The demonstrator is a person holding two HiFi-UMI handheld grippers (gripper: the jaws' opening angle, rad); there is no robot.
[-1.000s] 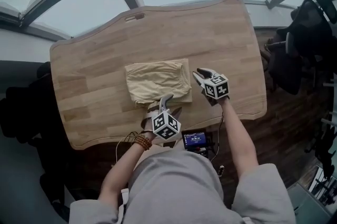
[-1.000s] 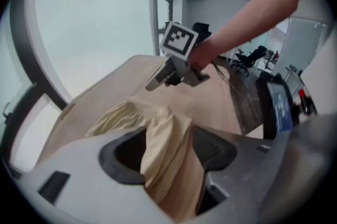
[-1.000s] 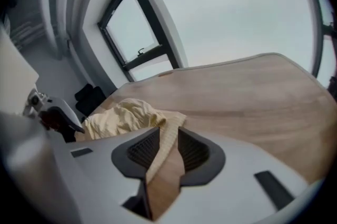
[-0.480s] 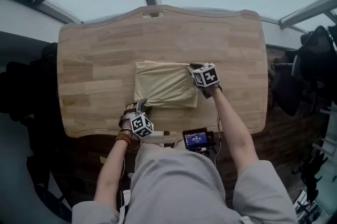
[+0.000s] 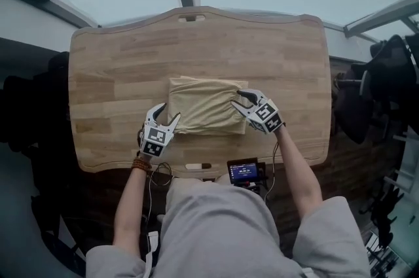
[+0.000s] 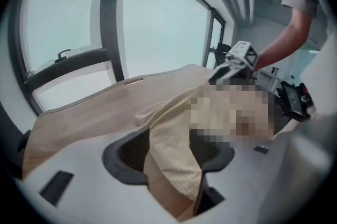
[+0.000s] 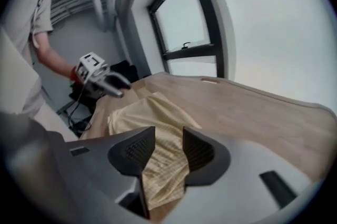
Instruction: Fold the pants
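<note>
**Folded pants bracketed at both ends, jaws slack**

The pants [image 5: 208, 106] lie in a compact tan rectangle near the middle of the wooden table [image 5: 118, 74], long axis running left to right across the person. The left gripper [image 5: 167, 113] stands at the near-left corner. Its jaws have just been opening and are now wide, with a fold of cloth lying loose between them. The right gripper [image 5: 237, 100] stands at the right-hand edge. Its jaws have likewise just been opening, and cloth sits in the gap without any visible pinch. Each tool has the bundle inward of it — neither is nearer. In my judgement, any further fold would carry one end along that axis.
</note>
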